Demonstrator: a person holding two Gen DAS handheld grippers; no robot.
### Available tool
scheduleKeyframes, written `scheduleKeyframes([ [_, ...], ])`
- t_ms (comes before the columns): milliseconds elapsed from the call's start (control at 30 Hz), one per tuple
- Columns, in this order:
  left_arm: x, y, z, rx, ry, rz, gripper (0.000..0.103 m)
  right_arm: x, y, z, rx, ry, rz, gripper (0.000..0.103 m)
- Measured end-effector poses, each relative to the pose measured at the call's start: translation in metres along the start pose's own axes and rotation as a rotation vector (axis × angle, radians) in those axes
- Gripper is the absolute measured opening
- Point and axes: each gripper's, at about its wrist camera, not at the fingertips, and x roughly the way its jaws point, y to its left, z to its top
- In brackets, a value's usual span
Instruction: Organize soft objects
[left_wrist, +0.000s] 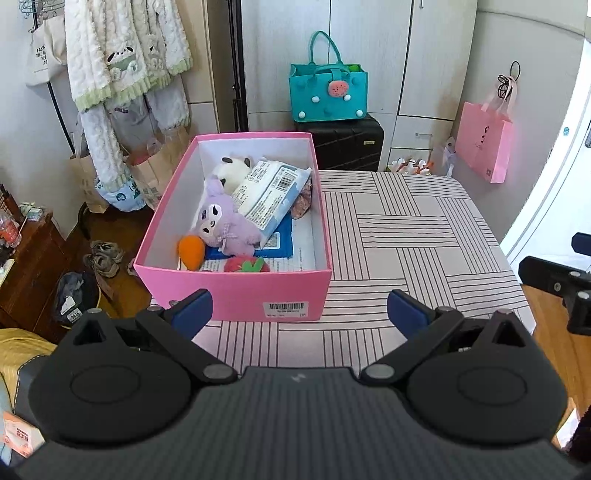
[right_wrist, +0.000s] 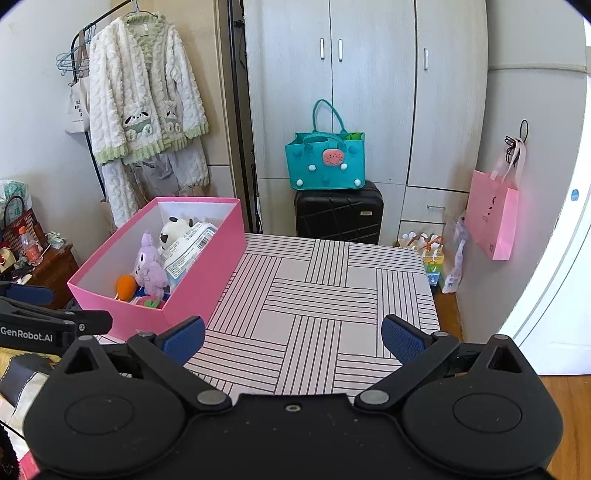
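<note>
Pink box (left_wrist: 236, 291) standing on the striped worktop (left_wrist: 413, 236), at its left edge, long axis running away from the cameras toward the wardrobe. Inside the box: purple plush (left_wrist: 218, 225) lying along that axis, head toward the far end, face turned up; white panda plush (left_wrist: 232, 171) beyond it near the far wall; orange carrot toy (left_wrist: 191, 252) and red strawberry toy (left_wrist: 246, 265) at the near wall; white wipes pack (left_wrist: 269, 194) slanted across the right side, leaning over a blue packet (left_wrist: 277, 243).

Left tongs (left_wrist: 300, 309) spread wide, nothing between the blue pads, hovering just short of the box's near wall. Right tongs (right_wrist: 293, 338) likewise wide and bare, right of the box over bare worktop.

From the left wrist: barcode label on the box's near wall, blue packet and paper on the box floor, shoes on the floor left of the box. From the right wrist: box's long right wall, whole hanging fleece robe (right_wrist: 144, 92) behind the box, full wardrobe doors, and the left tongs' arm lettered GenRobot.AI, at the near left of the box.
</note>
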Motion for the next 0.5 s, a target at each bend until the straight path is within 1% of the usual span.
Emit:
scheduleKeyframes([
  [200,-0.001,0.0004,0.0015,-0.01,0.011,-0.016,0.102,0.001,-0.0018,0.0005,0.003,0.004,-0.002,0.103],
  [500,-0.0037,-0.0021,0.0014,-0.006,0.013,-0.017,0.102,0.0003,-0.0026,-0.0006,0.0,-0.002,0.0,0.103],
])
